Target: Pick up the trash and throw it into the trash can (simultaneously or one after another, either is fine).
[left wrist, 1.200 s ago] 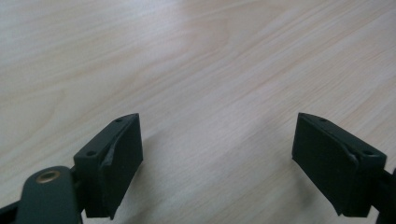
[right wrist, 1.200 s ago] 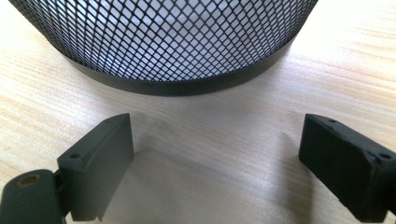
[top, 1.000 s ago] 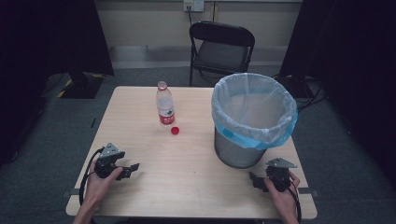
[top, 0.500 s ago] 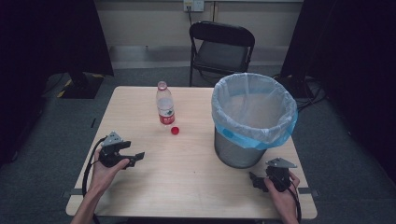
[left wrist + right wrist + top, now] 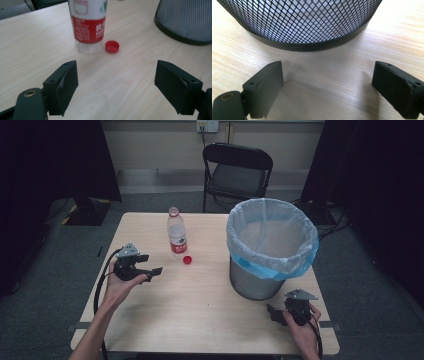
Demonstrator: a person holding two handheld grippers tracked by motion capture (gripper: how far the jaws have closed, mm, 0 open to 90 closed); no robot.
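Since a second ago, my left gripper [image 5: 152, 270] has lifted off the near-left part of the table [image 5: 210, 305] and travelled forward toward the water bottle [image 5: 176, 232]; my right gripper [image 5: 273, 313] has stayed put at the near-right corner. My left jaws stand wide apart with nothing between them, aimed at the bottle, which stands upright and uncapped toward the far side of the table, left of centre. In the left gripper view, the bottle's red label [image 5: 88, 28] sits well ahead of the jaws, and the red cap [image 5: 112, 46] lies flat on the wood just beside the bottle's base, on the side nearer the waste bin [image 5: 270, 245]. My right jaws are likewise spread open and empty, low over the tabletop, facing the black mesh wall of the bin [image 5: 304, 22], which stands near them. A pale blue bag [image 5: 272, 237] lines the bin.
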